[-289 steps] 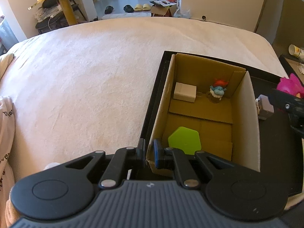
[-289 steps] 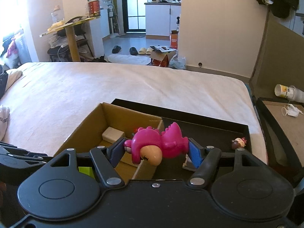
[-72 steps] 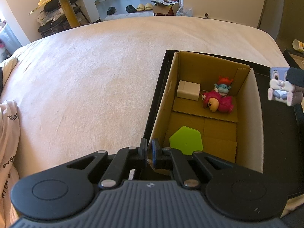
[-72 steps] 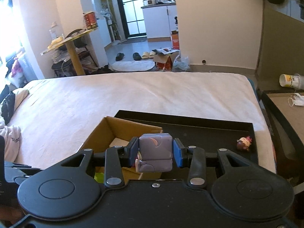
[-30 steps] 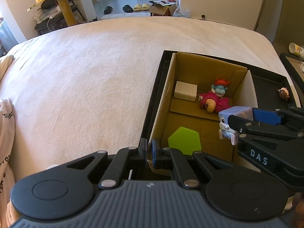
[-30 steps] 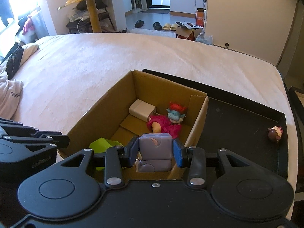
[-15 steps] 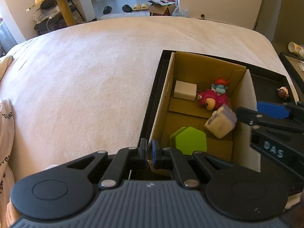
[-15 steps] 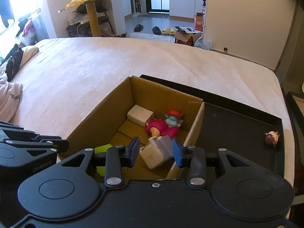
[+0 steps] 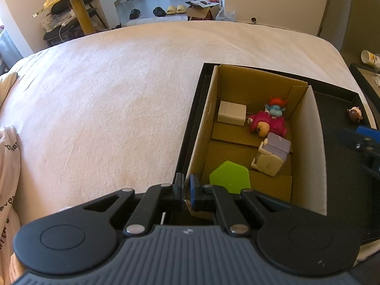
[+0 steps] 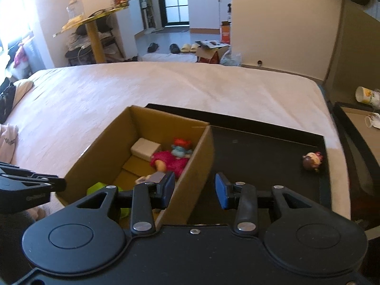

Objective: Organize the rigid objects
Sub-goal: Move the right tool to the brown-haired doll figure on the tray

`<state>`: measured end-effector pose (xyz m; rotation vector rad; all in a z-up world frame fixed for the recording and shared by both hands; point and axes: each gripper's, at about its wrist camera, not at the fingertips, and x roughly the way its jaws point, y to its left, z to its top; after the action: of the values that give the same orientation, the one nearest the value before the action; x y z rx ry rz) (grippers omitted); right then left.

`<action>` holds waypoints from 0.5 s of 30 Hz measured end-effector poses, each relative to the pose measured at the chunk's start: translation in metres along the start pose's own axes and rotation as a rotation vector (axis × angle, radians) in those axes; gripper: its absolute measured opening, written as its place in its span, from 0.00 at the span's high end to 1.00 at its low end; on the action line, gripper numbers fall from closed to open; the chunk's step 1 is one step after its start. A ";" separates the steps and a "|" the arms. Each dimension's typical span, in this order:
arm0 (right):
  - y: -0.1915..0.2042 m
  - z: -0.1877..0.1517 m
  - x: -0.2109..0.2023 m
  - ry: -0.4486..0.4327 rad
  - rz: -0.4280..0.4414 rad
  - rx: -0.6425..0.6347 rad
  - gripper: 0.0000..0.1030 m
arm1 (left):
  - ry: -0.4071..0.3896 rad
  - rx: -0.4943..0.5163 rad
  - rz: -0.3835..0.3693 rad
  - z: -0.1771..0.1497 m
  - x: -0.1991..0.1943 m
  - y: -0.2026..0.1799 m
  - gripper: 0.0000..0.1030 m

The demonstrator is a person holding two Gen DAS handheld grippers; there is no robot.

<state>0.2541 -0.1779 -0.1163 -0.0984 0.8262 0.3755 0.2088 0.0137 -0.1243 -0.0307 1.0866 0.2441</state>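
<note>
A cardboard box [image 9: 318, 147] stands in the left part of a black tray [image 9: 344, 166] on the bed. In it lie a white block [image 9: 231, 113], a blue troll with red hair [image 9: 275, 109], a pink toy [image 9: 268, 124], a purple and white block toy [image 9: 272, 158] and a green hexagon [image 9: 230, 177]. My left gripper [image 9: 186, 191] is shut on the box's near left wall. My right gripper [image 10: 194, 191] is open and empty, above the box's right wall [image 10: 190, 180]. A small brown figurine [image 10: 311, 161] lies at the tray's far right.
The tray [image 10: 261, 147] sits on a cream bedspread [image 9: 106, 99]. White clothing [image 9: 7, 156] lies at the bed's left edge. A second tray with a paper cup [image 10: 367, 95] stands to the right. A yellow table [image 10: 95, 30] and shoes are beyond the bed.
My right gripper opened and let the purple block toy drop into the box, then drew back to the right over the tray. My left gripper kept its hold on the box wall.
</note>
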 end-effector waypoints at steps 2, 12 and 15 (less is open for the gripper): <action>-0.008 -0.001 0.001 -0.002 -0.011 0.010 0.62 | 0.000 0.002 0.003 0.000 0.000 -0.001 0.96; -0.043 -0.009 0.007 -0.005 -0.062 0.054 0.59 | 0.004 0.020 0.032 0.000 0.002 -0.007 0.96; -0.056 -0.011 0.011 -0.011 -0.083 0.065 0.58 | 0.004 0.028 0.042 0.000 0.002 -0.009 0.96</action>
<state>0.2735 -0.2293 -0.1346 -0.0693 0.8200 0.2706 0.2116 0.0058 -0.1269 0.0166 1.0953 0.2663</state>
